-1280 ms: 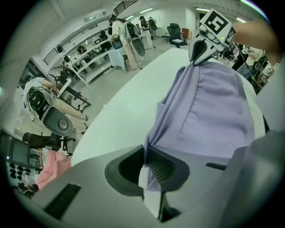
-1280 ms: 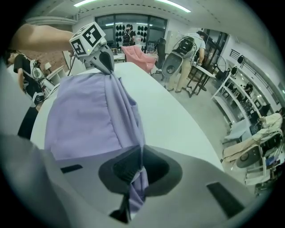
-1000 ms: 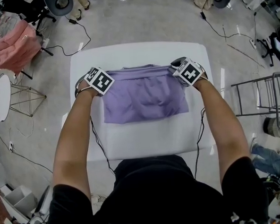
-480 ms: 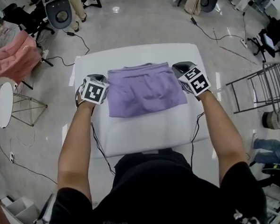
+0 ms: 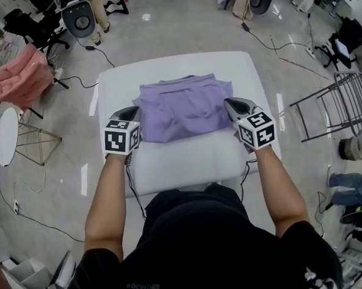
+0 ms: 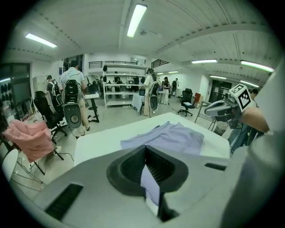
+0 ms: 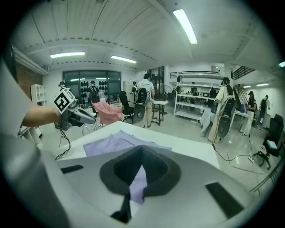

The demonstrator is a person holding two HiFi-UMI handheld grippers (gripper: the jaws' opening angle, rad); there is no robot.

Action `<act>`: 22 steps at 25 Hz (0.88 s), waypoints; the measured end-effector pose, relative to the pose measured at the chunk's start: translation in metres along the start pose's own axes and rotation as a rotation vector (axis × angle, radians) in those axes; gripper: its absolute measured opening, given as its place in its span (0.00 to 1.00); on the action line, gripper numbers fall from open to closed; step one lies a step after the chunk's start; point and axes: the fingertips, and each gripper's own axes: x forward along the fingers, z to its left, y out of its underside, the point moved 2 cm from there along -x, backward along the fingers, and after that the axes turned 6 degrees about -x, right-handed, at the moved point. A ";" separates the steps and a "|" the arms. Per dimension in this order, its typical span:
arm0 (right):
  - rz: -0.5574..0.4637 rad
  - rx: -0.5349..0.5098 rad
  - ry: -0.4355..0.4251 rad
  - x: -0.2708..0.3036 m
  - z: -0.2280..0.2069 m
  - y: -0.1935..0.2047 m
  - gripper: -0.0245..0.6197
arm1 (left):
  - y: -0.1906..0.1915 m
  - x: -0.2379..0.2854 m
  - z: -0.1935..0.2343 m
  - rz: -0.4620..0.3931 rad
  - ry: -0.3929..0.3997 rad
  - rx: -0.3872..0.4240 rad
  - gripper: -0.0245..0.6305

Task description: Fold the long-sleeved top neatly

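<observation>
While the white table took up the middle of the head view, the purple long-sleeved top lay folded on its far half, centred between the side edges. The top made a squat, roughly rectangular stack of several layers. A raised band ran along its far edge, with a small bump of cloth near the middle of that edge. Its upper face was mostly smooth, with soft creases across it, and the near edge sagged into rounded corners. The sleeves were tucked out of sight inside the fold.

The left gripper was held just beside the near left corner of the top, clear of the cloth. Its jaws had just been closing and stood together with nothing between them. The right gripper was held beside the near right corner, its jaws likewise pressed together and empty.
</observation>
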 end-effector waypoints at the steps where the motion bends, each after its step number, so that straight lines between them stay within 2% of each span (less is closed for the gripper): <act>1: -0.009 0.010 -0.001 -0.005 0.004 0.003 0.04 | 0.003 -0.005 -0.007 -0.010 0.009 -0.003 0.05; 5: -0.039 0.060 -0.009 -0.027 0.015 0.018 0.04 | 0.016 -0.026 -0.042 -0.034 0.033 0.014 0.05; 8: -0.055 0.109 -0.026 -0.038 0.017 0.031 0.04 | 0.027 -0.039 -0.063 -0.055 0.011 0.017 0.05; 14: -0.057 0.078 -0.043 -0.046 0.004 0.046 0.04 | 0.045 -0.058 -0.089 -0.069 -0.035 -0.010 0.05; 22: -0.050 0.086 -0.061 -0.036 -0.025 0.055 0.04 | 0.050 -0.078 -0.114 -0.096 -0.102 -0.055 0.05</act>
